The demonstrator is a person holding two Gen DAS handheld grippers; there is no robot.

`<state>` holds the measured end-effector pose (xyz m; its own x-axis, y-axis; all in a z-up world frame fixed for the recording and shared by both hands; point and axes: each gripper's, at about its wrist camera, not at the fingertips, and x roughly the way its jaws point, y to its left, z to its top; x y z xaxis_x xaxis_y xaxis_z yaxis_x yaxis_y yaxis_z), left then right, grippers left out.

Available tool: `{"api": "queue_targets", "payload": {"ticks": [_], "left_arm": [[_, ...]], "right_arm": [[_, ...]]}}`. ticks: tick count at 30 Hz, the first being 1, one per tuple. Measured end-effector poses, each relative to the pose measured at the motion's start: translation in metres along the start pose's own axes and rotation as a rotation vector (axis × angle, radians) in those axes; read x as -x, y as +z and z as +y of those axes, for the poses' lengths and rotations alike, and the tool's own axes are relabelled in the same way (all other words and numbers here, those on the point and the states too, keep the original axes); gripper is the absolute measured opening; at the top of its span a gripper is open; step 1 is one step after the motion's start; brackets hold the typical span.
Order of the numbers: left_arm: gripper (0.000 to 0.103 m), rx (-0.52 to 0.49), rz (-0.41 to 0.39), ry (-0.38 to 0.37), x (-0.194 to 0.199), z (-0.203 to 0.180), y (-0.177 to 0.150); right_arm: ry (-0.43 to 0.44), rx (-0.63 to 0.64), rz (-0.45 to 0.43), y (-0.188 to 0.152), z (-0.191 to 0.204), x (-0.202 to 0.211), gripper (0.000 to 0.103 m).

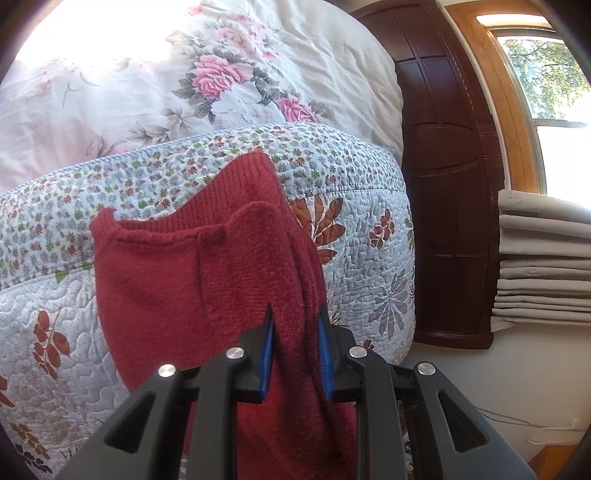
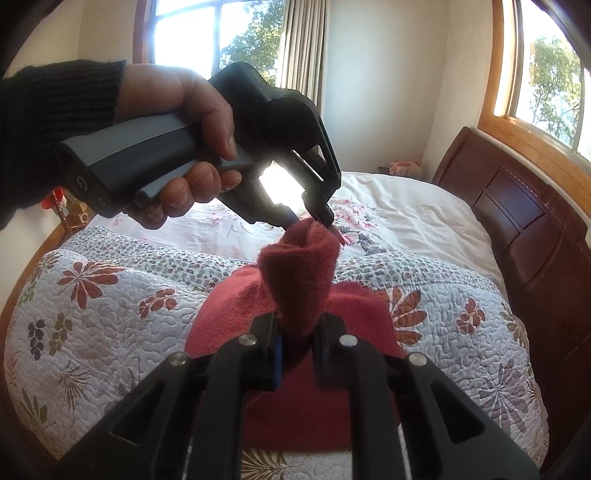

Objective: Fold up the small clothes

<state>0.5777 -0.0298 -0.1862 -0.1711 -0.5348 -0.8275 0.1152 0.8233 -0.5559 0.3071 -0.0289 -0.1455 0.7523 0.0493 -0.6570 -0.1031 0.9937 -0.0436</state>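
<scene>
- Left gripper [image 1: 295, 325]: jaws narrow, blue pads [image 1: 269, 354] pinching a bunched fold of the red garment [image 1: 177, 280]. Cloth passes between the pads and drops below them.
- From the left wrist view the garment hangs in front of the quilt [image 1: 369, 236]; a hemmed edge runs across its top, one corner rising to a peak.
- Right gripper [image 2: 295, 332]: jaws narrow, clamped on a twisted column of the same garment [image 2: 299, 280]. One blue pad [image 2: 277, 358] shows on the left finger; the other is hidden by cloth.
- In the right wrist view the left gripper [image 2: 314, 219] shows from outside, its tip nipping the top of the raised red column. A hand [image 2: 184, 122] in a black sleeve [image 2: 51, 118] grips its grey handle.
- The column is stretched between the two grippers; the rest of the garment lies spread on the quilt [image 2: 110, 314] below, touching it.
- The quilt, pale with red and grey leaf prints, covers the near end of a bed. Beyond it lies a white duvet [image 2: 406, 206] with pink roses.
- Dark wooden headboard [image 2: 517, 221] stands at the bed's right side under a wood-framed window [image 2: 546, 85].
- Second window [image 2: 218, 33] with a curtain [image 2: 299, 44] on the far wall.
- Small pink object [image 2: 404, 169] at the far corner of the bed; too small to identify.
- Folded grey cloth stack [image 1: 546, 258] beside the headboard in the left wrist view.
</scene>
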Motion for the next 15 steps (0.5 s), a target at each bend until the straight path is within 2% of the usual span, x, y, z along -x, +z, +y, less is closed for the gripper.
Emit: {"api": "queue_targets", "payload": {"ticks": [15], "left_arm": [[0.02,0.009,0.04,0.063,-0.06,-0.029,0.011]], "right_arm": [[0.035,-0.072,0.055,-0.032,-0.053,-0.016,0.011]]}}
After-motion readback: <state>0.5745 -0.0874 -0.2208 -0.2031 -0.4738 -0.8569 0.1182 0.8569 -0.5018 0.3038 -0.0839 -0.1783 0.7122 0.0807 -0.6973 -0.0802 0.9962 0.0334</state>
